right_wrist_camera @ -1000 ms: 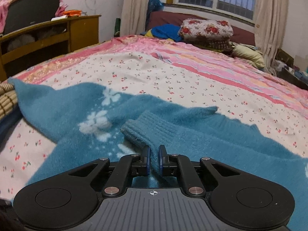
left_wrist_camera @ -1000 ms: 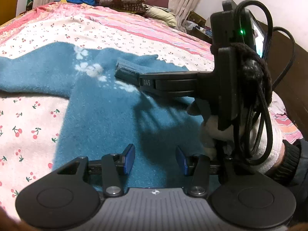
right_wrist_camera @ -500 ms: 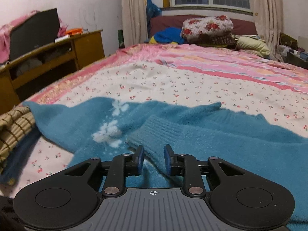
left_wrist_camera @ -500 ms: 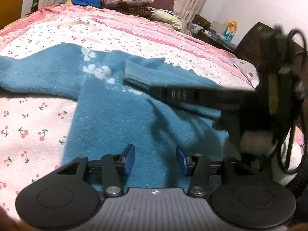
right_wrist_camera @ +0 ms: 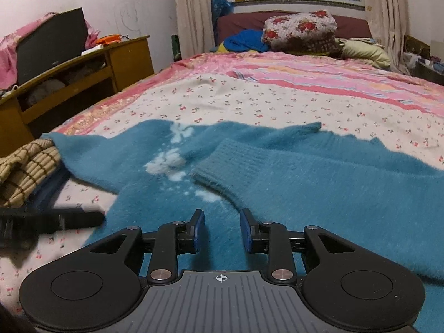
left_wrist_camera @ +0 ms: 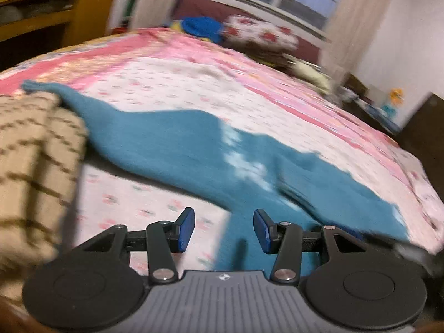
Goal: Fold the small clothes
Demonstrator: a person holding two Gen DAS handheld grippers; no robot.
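A fuzzy teal sweater with white flower marks lies spread on the bed. Its right sleeve is folded across the body, with the ribbed cuff near the flowers. The left sleeve stretches out to the left. My right gripper is open and empty just above the sweater body, below the cuff. My left gripper is open and empty over the sweater's left edge; this view is blurred. The left gripper's finger shows at the left of the right wrist view.
The bed has a pink cherry-print cover. A beige checked garment lies at the bed's left edge, touching the left sleeve tip. A wooden desk stands to the left. Pillows and bedding are piled at the far end.
My right gripper opened, let go of the cuff and drew back. My left gripper swung left toward the left sleeve and the checked garment.
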